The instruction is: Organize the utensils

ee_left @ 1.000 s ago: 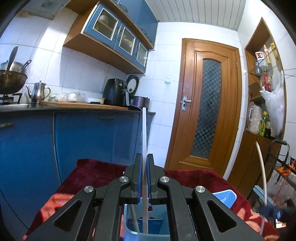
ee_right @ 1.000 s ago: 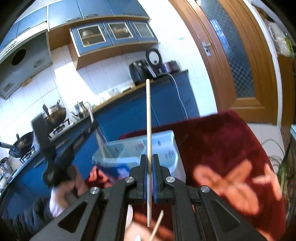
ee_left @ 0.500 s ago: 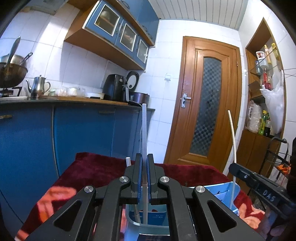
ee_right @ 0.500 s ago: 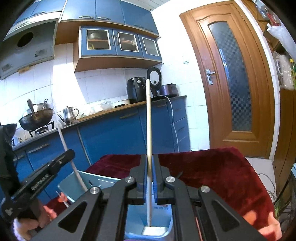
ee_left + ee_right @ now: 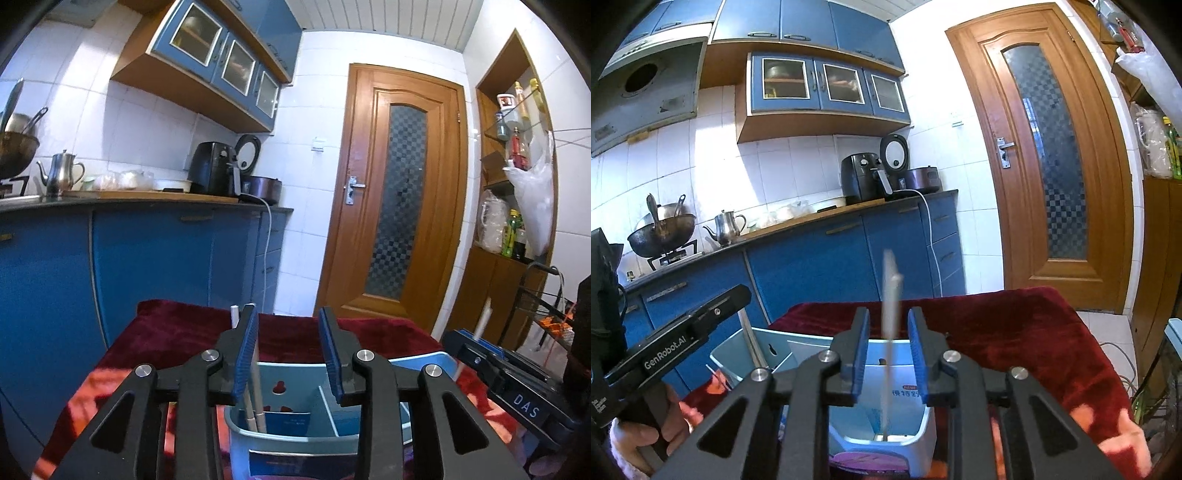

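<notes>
Above a light blue utensil holder [image 5: 295,432] on a dark red patterned cloth [image 5: 177,332], the left gripper [image 5: 289,350] hangs with its blue-padded fingers apart and nothing between them. Seen from the left wrist camera, two pale chopsticks [image 5: 256,402] stand in the holder's left compartment, leaning just beside the left finger pad; whether they touch it cannot be told. This view also shows the divider wall inside the holder and, at the right edge, the black body of the other gripper with a blurred pale stick above it.

From the right wrist camera, the right gripper [image 5: 887,354] is likewise spread wide above the same holder [image 5: 919,428]. A single chopstick [image 5: 889,317], motion-blurred, stands upright in the gap between the fingers, touching neither pad, with its lower end down inside the holder's compartment. Only this view shows that stick's tip reaching the holder's bottom. It also shows the left gripper's side at the left edge, printed "GenRobot.AI", with the person's hand [image 5: 646,432] wrapped around its handle.

Behind both views runs a kitchen counter with blue cabinets [image 5: 155,266], a black air fryer [image 5: 214,173], a metal kettle [image 5: 61,173] and a wooden door [image 5: 399,199] with patterned glass. The right view alone shows a wok [image 5: 661,232] on the stove and the range hood above it.
</notes>
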`<state>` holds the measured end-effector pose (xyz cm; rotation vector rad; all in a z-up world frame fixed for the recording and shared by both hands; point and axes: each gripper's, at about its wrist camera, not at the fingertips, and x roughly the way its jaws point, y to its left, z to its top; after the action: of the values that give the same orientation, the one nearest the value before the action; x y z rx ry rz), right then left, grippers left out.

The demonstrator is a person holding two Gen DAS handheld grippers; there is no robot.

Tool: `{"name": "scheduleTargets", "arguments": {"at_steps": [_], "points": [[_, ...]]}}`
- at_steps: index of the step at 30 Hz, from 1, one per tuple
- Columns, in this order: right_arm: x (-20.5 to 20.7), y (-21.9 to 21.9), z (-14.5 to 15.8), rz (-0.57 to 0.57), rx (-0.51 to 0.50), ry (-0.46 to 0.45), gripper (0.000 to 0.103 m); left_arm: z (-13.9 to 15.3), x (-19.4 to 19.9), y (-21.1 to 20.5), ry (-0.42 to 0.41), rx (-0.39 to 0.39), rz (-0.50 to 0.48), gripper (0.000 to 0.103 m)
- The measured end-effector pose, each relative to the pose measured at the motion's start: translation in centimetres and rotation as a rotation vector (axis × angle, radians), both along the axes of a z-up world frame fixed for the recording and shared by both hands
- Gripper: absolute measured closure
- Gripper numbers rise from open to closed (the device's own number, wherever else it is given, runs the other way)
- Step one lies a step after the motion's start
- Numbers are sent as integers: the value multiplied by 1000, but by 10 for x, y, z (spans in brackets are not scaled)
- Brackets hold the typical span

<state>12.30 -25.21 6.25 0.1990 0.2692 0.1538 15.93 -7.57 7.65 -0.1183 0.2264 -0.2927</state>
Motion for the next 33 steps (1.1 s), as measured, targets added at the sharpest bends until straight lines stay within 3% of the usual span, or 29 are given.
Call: {"name": "scheduleTargets", "arguments": {"at_steps": [13,19,33], "points": [[-32,-2,28,10,14,-46,68,22,-22,7,55,-17,-64,68],[-49,-5,45,4,37,-58,68,32,-35,15,88,-15,-73,68],[-99,-2,60,37,57,63,68,45,-80,29,171,25,-93,68]]}}
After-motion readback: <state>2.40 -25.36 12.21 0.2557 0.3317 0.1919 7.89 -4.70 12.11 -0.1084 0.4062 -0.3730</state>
